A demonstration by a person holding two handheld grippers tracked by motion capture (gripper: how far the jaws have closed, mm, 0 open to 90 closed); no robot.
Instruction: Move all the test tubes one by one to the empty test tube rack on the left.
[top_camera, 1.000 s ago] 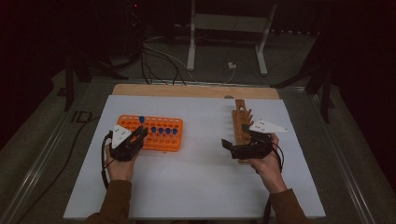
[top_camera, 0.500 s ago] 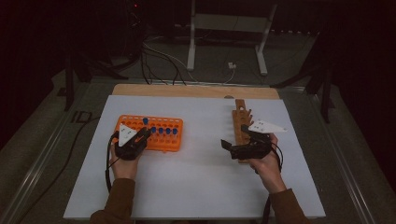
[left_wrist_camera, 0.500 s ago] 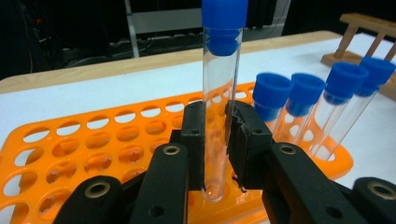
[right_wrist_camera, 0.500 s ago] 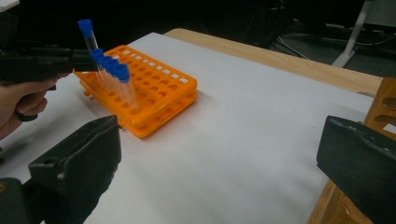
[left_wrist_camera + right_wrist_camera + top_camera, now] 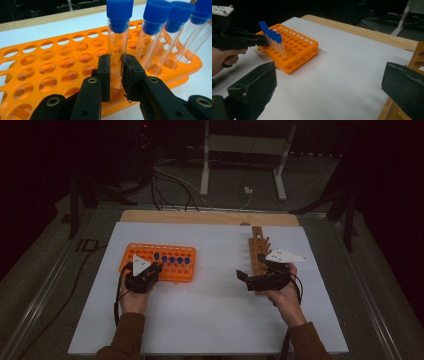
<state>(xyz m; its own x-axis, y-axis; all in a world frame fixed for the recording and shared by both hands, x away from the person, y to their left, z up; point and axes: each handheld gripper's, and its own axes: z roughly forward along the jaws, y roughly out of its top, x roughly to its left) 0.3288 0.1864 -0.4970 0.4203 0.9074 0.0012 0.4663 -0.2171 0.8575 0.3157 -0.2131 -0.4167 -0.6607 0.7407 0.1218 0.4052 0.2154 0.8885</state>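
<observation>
Left tool is clamped on a blue-capped tube standing in the orange rack, at 9 o'clock on the tabletop. Pulled at a slant, the tube could bind in its hole, lift the rack or knock neighbouring tubes. Right tool gapes empty at 3 o'clock by the wooden rack.

Both forearms reach in from the near edge, the left gripper pointing far-right with its jaws pinched nearly together, the right gripper, held in the right hand, aimed left with jaws spread wide.
</observation>
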